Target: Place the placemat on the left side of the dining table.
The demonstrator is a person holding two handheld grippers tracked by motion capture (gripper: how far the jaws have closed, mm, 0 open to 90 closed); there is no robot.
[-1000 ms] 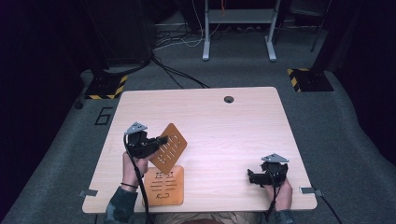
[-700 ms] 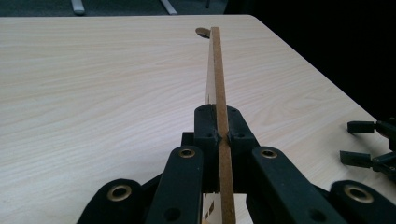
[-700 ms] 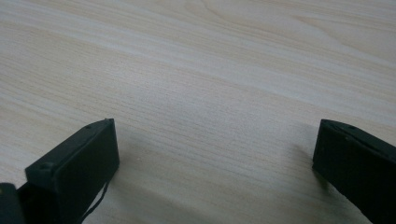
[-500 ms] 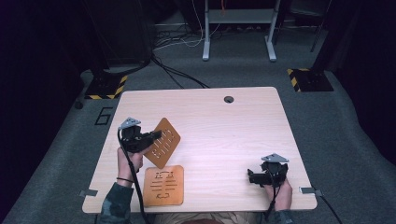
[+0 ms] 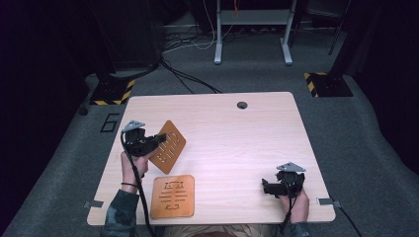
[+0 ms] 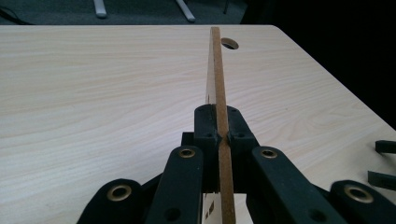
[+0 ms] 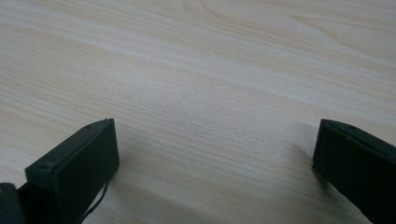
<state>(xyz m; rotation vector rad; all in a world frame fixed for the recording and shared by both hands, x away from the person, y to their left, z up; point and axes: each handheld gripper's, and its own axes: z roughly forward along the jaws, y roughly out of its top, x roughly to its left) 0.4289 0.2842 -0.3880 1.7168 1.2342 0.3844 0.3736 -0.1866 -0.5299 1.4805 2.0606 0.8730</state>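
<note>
pale wooden table (image 5: 232, 143) bears a second slotted panel (image 5: 172, 196); left gripper (image 5: 157, 139) pinches a brown slotted panel (image 5: 170, 147); right gripper (image 5: 266, 187) spread wide; floor marking "6" (image 5: 110, 122).

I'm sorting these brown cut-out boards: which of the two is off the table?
The farther board, clamped by the left tool and held tilted. The other board lies flat near the table's front edge, untouched.
</note>
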